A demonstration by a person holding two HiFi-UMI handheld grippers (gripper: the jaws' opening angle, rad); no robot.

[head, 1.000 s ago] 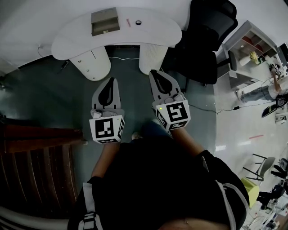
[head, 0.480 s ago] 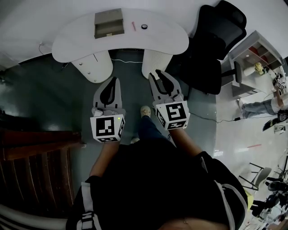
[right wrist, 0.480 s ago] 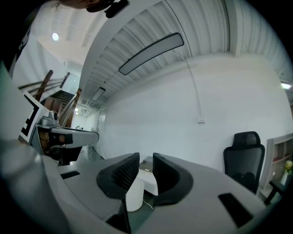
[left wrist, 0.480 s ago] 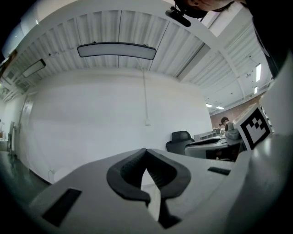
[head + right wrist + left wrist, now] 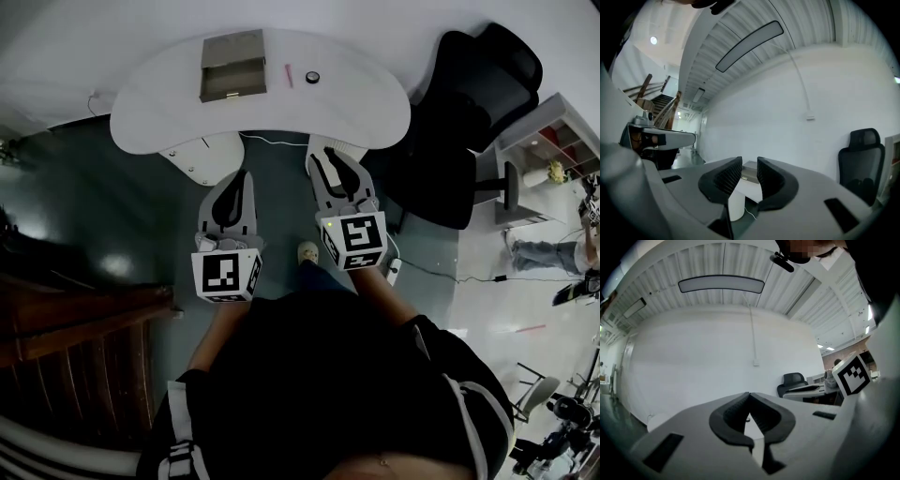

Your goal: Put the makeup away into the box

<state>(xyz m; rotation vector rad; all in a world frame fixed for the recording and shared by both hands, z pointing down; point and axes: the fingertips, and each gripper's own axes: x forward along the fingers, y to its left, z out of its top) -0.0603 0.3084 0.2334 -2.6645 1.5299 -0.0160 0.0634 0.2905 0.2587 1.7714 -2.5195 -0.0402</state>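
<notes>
Approach stage, by the look of it: both grippers well short of the white curved table at the top of the head view. Left gripper, lower centre-left, jaws pressed together at the tips with nothing in them. Right gripper, just right of centre, jaws opening, with a narrow gap between the ribbed pads and nothing in it.

Makeup lying on the tabletop at upper centre: a slim pink stick and, just right of it, a small round dark pot, both outside the box. Best to open the right jaws wider before reaching, come in level over the table edge, and take the stick across its width. Likely to roll if nudged. Worth staying clear of the black office chair at upper right.

Grey rectangular box left of the stick, seemingly open. Interior too small to read, with no makeup visible inside.
</notes>
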